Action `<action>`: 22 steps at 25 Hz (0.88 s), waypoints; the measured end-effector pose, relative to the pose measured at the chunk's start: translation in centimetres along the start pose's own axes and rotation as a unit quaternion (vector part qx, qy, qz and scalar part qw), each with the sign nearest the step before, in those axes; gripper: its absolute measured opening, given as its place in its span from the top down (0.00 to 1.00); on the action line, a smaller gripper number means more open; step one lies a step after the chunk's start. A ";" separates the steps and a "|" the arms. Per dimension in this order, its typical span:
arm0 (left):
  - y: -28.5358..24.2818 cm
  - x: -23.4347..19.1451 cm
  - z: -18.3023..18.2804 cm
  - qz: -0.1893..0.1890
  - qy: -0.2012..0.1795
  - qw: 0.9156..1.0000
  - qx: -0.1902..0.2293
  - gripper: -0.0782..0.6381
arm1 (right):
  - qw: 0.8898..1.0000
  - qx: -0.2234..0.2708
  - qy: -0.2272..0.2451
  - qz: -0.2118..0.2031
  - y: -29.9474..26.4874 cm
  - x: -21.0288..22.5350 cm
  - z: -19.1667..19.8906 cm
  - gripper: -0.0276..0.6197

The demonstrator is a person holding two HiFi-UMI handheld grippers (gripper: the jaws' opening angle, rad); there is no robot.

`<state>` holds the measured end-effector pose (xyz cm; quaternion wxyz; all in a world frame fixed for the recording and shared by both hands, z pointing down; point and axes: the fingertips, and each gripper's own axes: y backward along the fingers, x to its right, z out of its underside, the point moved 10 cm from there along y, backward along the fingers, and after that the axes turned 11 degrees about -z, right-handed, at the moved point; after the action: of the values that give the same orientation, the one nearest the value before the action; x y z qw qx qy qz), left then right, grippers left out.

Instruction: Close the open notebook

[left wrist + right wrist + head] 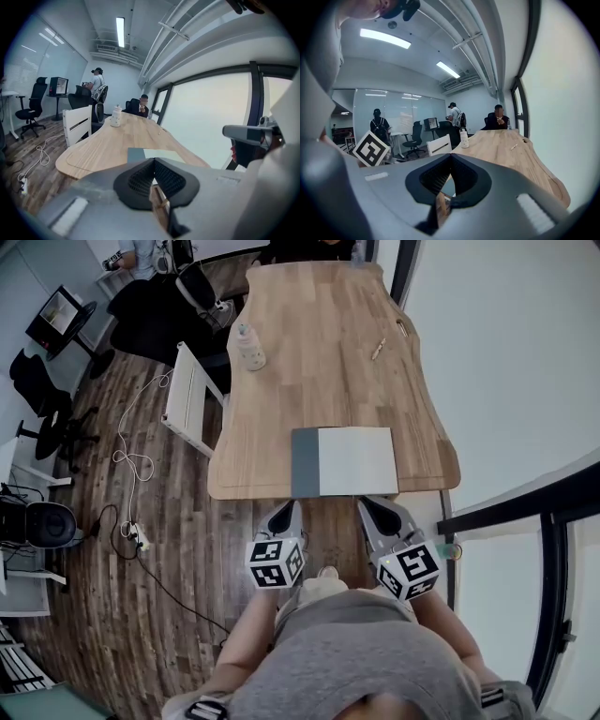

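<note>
Floor (pixel 178 549): dark wood planks ran left of and under the table, with a pale cable (pixel 137 461) looping across them.
Table (pixel 319 381): a long light-wood top with rounded corners stretched away from the person, beside a big window on the right.
White chair (pixel 190 395): it stood at the table's left edge, about halfway along.
Notebook (pixel 345 461): it lay flat at the near end of the table, just inside the edge. A dark grey band ran down its left side and a pale surface faced up on the right. Neither gripper touched it.
Left gripper (pixel 292 506): it was held off the near edge of the table, close to the person's body and aimed at the notebook. Its jaws were pressed together with nothing between them.
Right gripper (pixel 366 502): it sat beside the left one, also short of the table edge. Its jaws met at the tips and were empty.
Bottle (pixel 250 346): a pale one stood upright near the far left edge.
Pen (pixel 378 349): it lay on the far right part, well apart from the notebook.
</note>
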<state>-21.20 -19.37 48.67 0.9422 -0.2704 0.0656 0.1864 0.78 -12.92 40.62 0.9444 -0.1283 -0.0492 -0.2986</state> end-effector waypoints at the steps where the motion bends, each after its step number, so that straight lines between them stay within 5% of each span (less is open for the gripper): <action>1: -0.5 -0.4 0.2 -0.003 0.002 1.000 -0.007 0.88 | 1.000 -0.003 0.000 -0.001 -0.4 0.1 0.0 0.96; 6: -3.3 -2.1 1.8 -0.012 0.024 0.999 -0.041 0.88 | 1.000 -0.015 -0.005 -0.003 -1.8 0.7 0.3 0.96; 8: -4.4 -2.5 2.4 -0.004 0.037 0.998 -0.060 0.75 | 1.000 -0.022 -0.008 -0.004 -2.2 0.9 0.5 0.96; 22: -9.1 -4.0 6.8 -0.050 0.093 0.984 -0.146 0.64 | 0.998 -0.057 -0.032 -0.012 -3.3 1.9 1.9 0.96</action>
<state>-21.27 -24.15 59.68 0.8906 -0.4242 0.1111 0.1209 0.40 -16.03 43.47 0.9298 -0.1910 -0.0638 -0.3080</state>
